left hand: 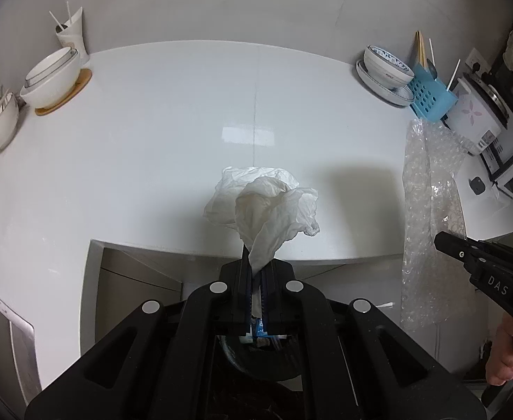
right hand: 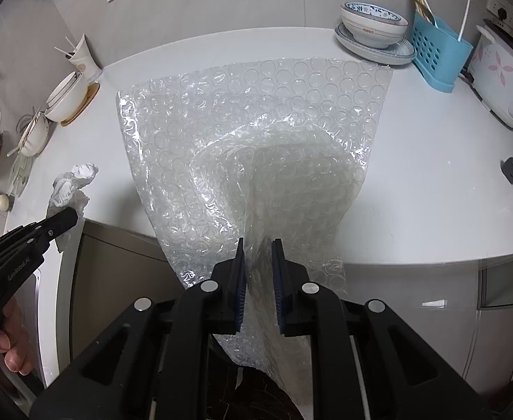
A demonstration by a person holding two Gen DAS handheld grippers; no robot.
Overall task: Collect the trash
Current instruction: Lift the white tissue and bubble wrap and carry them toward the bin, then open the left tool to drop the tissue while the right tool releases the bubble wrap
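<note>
My left gripper (left hand: 256, 262) is shut on a crumpled white tissue (left hand: 267, 206) and holds it above the front edge of the white counter (left hand: 151, 133). It also shows in the right wrist view (right hand: 69, 217), with the tissue (right hand: 71, 185) at its tip. My right gripper (right hand: 259, 245) is shut on a clear sheet of bubble wrap (right hand: 256, 122), which hangs from the fingers. The right gripper (left hand: 442, 241) appears at the right of the left wrist view, with the bubble wrap (left hand: 428, 210) hanging from it. A dark bin opening (left hand: 260, 360) with some trash lies below the left gripper.
White bowls on a wooden coaster (left hand: 53, 80) and a cup with straws (left hand: 71, 35) stand back left. A bowl on plates (right hand: 375, 31), a blue utensil holder (right hand: 438, 49) and a rice cooker (right hand: 501, 73) stand back right. A small dark object (right hand: 512, 169) lies on the counter's right side.
</note>
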